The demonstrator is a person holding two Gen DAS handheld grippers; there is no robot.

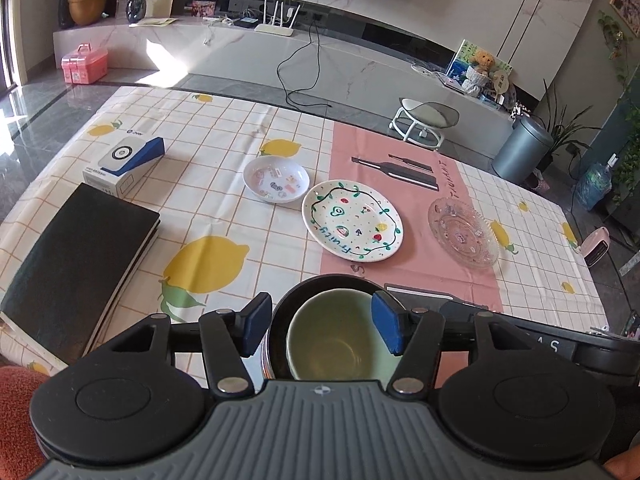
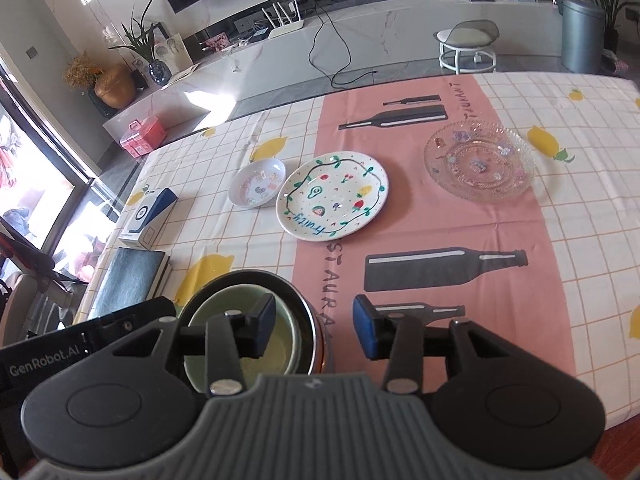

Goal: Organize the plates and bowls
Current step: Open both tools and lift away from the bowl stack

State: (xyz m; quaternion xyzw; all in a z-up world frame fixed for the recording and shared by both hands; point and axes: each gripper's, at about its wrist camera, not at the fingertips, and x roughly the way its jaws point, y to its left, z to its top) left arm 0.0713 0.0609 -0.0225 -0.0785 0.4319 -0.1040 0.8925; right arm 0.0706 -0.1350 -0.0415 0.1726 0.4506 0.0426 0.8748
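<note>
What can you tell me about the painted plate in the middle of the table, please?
The painted plate is a white, glossy, ceramic-looking oval dish. A green vine loops round its face, enclosing small fruit pictures and the blue word "Fruity". It lies flat and upright, empty, straddling the edge of the cloth's pink panel. The small white dish sits right against its rim; actual contact cannot be told. Neither gripper is near it.

Bright window daylight, floor glare, fisheye-bent edges
</note>
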